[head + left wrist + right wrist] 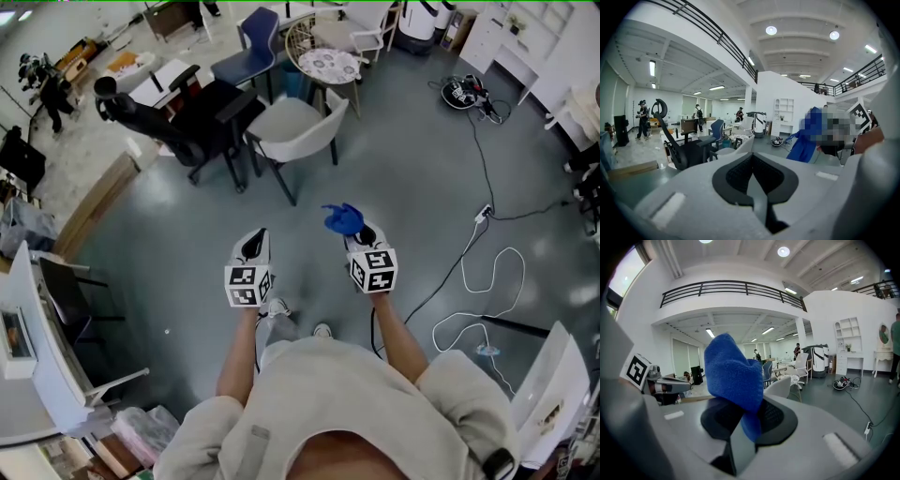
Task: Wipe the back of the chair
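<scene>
A pale grey chair with dark legs stands on the floor ahead of me, its curved back towards my right side. It also shows far off as the chair in the left gripper view and the chair in the right gripper view. My right gripper is shut on a crumpled blue cloth, which sticks up from the jaws as the cloth. My left gripper hangs beside it, shut with nothing in it. Both grippers are well short of the chair.
A black office chair stands left of the grey one, a blue chair and a round table behind it. White and black cables and a power strip lie on the floor at right. White furniture stands at left.
</scene>
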A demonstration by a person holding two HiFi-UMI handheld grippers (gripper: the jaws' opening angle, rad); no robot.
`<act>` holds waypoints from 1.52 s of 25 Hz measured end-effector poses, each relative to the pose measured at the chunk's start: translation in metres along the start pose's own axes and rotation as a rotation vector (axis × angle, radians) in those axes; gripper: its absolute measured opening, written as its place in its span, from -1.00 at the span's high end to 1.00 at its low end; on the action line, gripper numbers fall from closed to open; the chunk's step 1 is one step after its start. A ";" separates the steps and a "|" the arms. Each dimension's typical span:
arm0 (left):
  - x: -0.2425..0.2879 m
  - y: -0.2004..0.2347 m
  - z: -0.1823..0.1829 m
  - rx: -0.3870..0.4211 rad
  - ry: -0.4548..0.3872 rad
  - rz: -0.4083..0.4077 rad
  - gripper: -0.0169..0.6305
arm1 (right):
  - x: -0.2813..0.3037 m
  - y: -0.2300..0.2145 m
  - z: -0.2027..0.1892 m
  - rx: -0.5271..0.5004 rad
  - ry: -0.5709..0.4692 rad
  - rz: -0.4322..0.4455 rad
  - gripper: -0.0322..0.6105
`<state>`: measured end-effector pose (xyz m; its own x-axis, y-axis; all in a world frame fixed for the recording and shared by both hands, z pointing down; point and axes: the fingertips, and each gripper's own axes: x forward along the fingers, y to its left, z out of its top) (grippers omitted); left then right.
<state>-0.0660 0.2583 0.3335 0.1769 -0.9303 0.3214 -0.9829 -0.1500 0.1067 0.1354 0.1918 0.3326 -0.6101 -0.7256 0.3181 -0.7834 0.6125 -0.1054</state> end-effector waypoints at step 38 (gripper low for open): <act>0.282 0.208 0.087 0.056 0.017 -0.234 0.93 | 0.295 -0.063 0.101 -0.049 0.013 -0.216 0.65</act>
<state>-0.2245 -0.0645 0.3642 0.4003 -0.8623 0.3103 -0.9164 -0.3793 0.1280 -0.0071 -0.0924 0.3377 -0.4269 -0.8378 0.3405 -0.8889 0.4579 0.0122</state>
